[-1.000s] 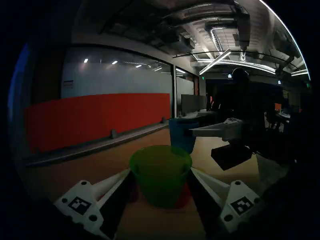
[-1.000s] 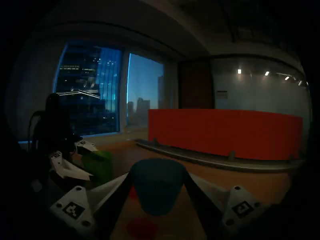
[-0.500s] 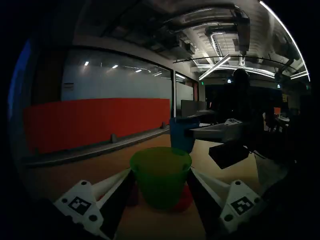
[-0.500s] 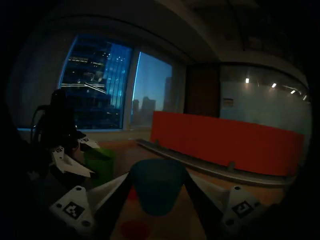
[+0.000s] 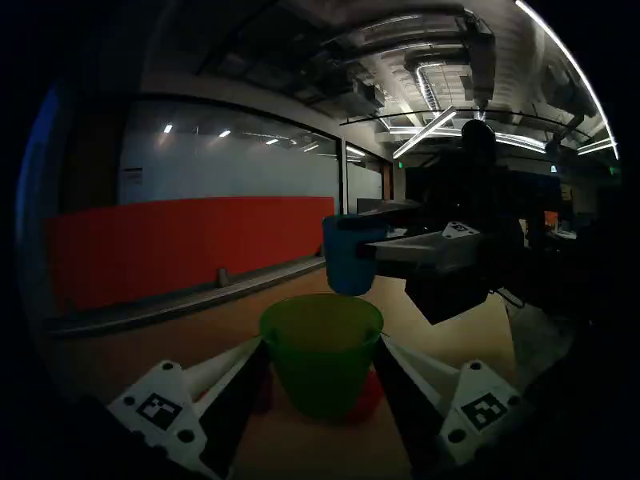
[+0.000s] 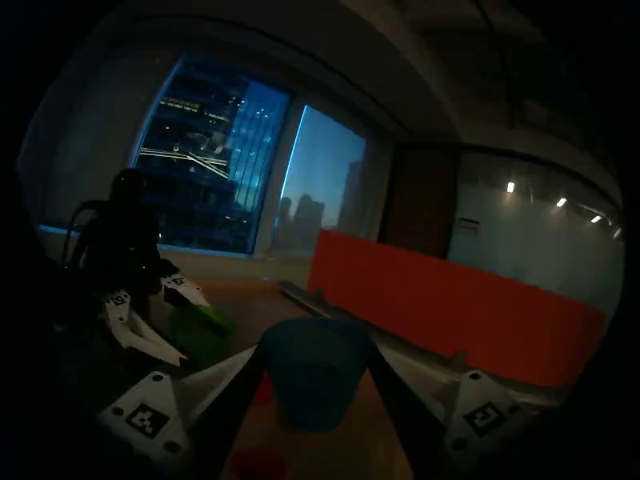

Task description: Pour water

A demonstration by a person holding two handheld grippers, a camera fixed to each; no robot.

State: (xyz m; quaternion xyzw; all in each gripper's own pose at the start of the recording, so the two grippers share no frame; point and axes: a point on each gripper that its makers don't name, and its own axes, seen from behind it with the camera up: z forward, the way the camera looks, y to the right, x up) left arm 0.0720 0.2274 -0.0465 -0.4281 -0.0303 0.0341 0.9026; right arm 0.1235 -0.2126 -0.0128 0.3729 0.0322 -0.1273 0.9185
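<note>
Green cup (image 5: 322,364) is pinched between the two fingers of the left claw (image 5: 322,342), low over the wooden tabletop (image 5: 472,340). A red spot (image 5: 370,398) shows just under its base. Whether the cup stands on the wood, I cannot tell.

Beyond it and higher than its rim, the right claw (image 5: 362,253) comes in from the right side of the left gripper view, closed on a blue cup (image 5: 346,258) that hangs clear of the tabletop, close to upright. An orange wall panel (image 5: 192,240) runs behind, under a glass wall.

In the right gripper view the blue cup fills the gap between that claw's own fingers, both pressing on its sides. The room leans in this view. Off to the left, the left claw holds the green cup (image 6: 200,336) in front of a dark window (image 6: 216,192).
</note>
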